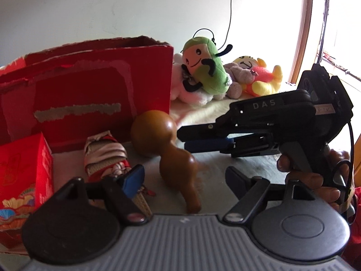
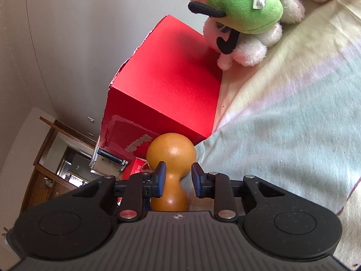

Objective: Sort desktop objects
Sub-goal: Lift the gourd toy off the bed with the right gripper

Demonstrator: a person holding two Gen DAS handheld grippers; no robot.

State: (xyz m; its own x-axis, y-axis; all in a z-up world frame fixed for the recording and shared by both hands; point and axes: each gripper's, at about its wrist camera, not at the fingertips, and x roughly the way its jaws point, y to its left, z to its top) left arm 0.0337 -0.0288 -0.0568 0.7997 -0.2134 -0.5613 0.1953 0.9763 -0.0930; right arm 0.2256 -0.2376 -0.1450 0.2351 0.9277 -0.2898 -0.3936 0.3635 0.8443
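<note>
A brown wooden gourd lies on the table in front of the big red box. My left gripper is open, its fingers spread wide to either side of the gourd's larger bulb without touching it. My right gripper comes in from the right, held by a person's hand. In the right wrist view the gourd has its narrow neck between the right gripper pads. The left pad is at the neck and a gap shows at the right pad.
A small red patterned box stands at the left. A red and beige wrapped bundle lies beside the gourd. Behind, a green plush, a white plush and a yellow-pink plush rest on a pale cloth.
</note>
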